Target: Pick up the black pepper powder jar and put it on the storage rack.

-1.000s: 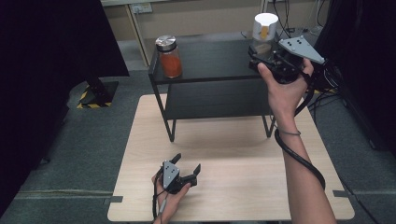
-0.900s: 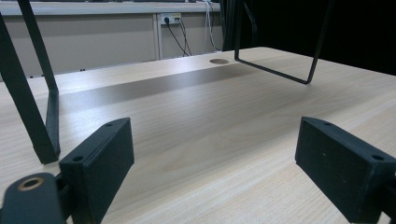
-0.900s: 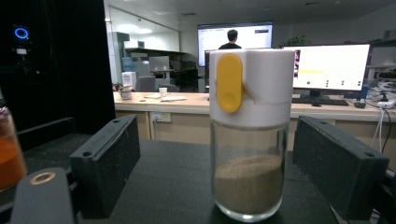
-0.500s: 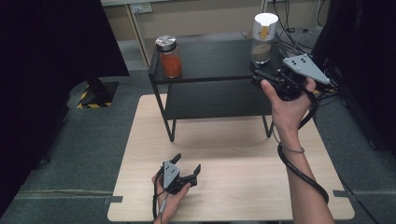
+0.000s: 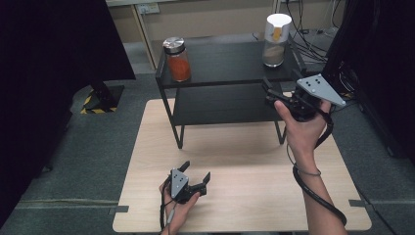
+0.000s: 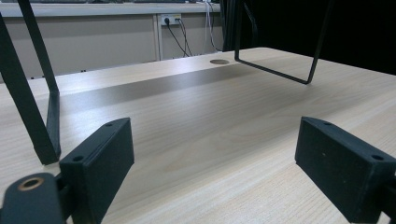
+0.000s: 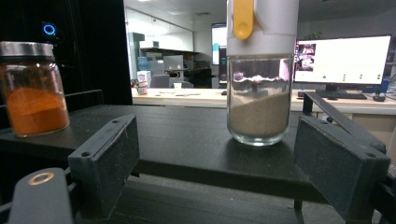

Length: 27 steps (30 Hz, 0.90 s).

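Right hand-held gripper: jaws spread wide, nothing between them, held level at the front edge of the black shelf rack. Glass canister with white lid and yellow tab: stood upright on the rack's top shelf, straight ahead of that gripper, slightly above and apart from it; long axis vertical. Approach judged as a forward and upward reach, with jaws passing on either side of the glass wall. Left hand-held gripper: jaws likewise wide and empty, rested low on the bench, well apart from the rack's top shelf; right hand clearly the nearer. Orange spice jar: stood at the shelf's left end, well apart from the canister.

Right gripper view: canister centred between the jaws, pale granular fill about halfway up. Left gripper view: bench surface and rack legs.
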Available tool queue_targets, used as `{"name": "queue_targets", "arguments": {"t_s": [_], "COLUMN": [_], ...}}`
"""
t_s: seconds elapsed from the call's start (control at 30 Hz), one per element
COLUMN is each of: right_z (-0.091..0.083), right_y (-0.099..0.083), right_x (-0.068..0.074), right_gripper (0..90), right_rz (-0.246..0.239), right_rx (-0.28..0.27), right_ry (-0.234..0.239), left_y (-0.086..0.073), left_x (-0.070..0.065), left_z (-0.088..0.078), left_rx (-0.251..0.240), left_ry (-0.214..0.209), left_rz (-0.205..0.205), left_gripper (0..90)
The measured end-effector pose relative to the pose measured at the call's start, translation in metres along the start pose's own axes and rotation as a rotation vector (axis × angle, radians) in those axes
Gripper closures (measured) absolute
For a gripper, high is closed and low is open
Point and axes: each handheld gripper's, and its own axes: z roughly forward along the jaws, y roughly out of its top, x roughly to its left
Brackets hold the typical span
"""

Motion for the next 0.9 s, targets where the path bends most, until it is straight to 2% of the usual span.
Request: {"name": "queue_targets", "arguments": {"t_s": [0.4,0.9], "right_z": [-0.018,-0.039], "right_y": [-0.024,-0.064], "right_x": [-0.005,-0.010], "right_gripper": [14.6,14.2], "right_rz": [0.004,0.013], "right_rx": [0.031,0.076], "right_ry": [0.032,0.042], "left_y": [0.000,0.000], "left_x": [0.000,-0.001], "left_z": [0.000,0.000], "left_rx": [0.000,-0.001], "left_ry": [0.000,0.002], "left_rz": [0.000,0.003], "left_gripper": [11.2,11.2]}}
